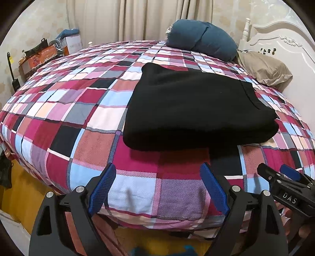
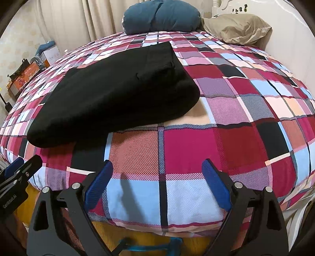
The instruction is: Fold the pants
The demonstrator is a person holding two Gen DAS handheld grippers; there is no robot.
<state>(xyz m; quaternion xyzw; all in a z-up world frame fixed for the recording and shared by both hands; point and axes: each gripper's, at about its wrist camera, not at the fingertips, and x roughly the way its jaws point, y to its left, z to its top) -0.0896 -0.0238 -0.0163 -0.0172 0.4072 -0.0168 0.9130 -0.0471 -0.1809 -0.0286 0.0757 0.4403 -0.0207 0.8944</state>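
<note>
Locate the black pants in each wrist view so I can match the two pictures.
Left wrist: the black pants lie folded right of centre, beyond the open left gripper.
Right wrist: the pants lie left of centre, beyond and left of the open right gripper.
Shared landmark: the blue pillow at the far end of the bed, past the pants in both.

pants (image 1: 196,106): on the bed (image 1: 69,110), near its front edge, folded into a stack
left gripper (image 1: 157,189): over the front edge of the bed, before the pants, apart from them
right gripper (image 2: 157,185): over the front edge, just right of the left one
pillows (image 1: 202,37): behind the pants, at the far right corner, against the headboard (image 1: 279,39)
boxes (image 1: 39,57): beyond the far left edge of the bed
</note>
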